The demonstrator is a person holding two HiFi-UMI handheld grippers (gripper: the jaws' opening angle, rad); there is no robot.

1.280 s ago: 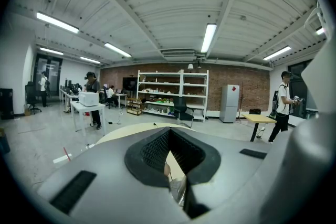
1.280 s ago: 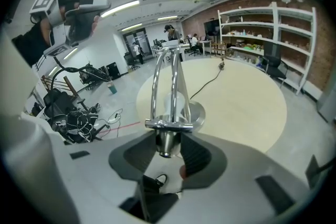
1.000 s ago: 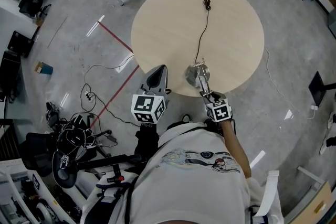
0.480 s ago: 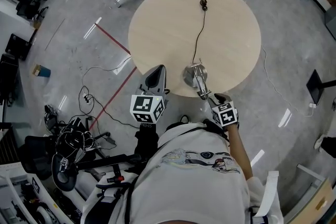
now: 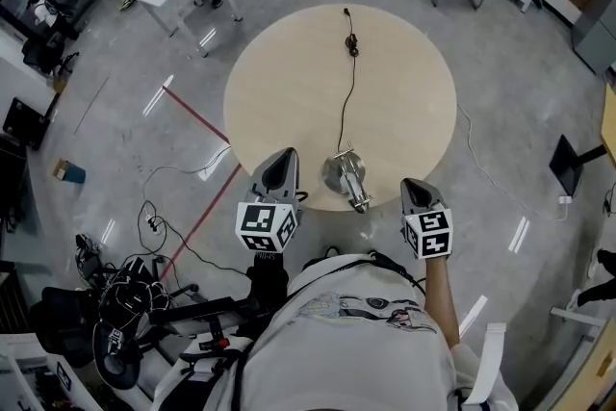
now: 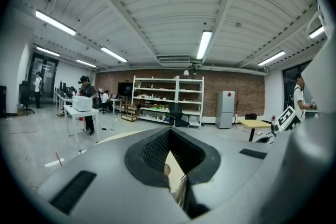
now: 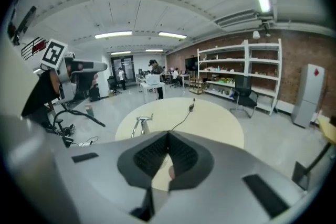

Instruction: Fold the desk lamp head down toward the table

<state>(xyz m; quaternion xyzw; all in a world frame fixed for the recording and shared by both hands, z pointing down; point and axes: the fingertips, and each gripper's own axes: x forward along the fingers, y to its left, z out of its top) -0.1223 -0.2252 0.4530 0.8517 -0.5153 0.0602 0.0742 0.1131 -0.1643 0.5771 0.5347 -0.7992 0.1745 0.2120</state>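
While left tongs (image 5: 282,155) and right tongs (image 5: 413,184) sit closed, only right gripper view shows lamp (image 7: 139,119) side-on.

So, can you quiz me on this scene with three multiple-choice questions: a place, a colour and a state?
1. Where on the round table does the desk lamp stand? A in the middle; B at the edge nearest the person; C at the far edge.
2. What colour is the tabletop? A black; B red; C pale beige.
3. The right gripper is: A shut and empty; B clamped on the lamp; C wide open.
Answers: 1 B, its base sits at the near rim; 2 C, the top is pale beige; 3 A, its own view shows the jaws together with nothing between.
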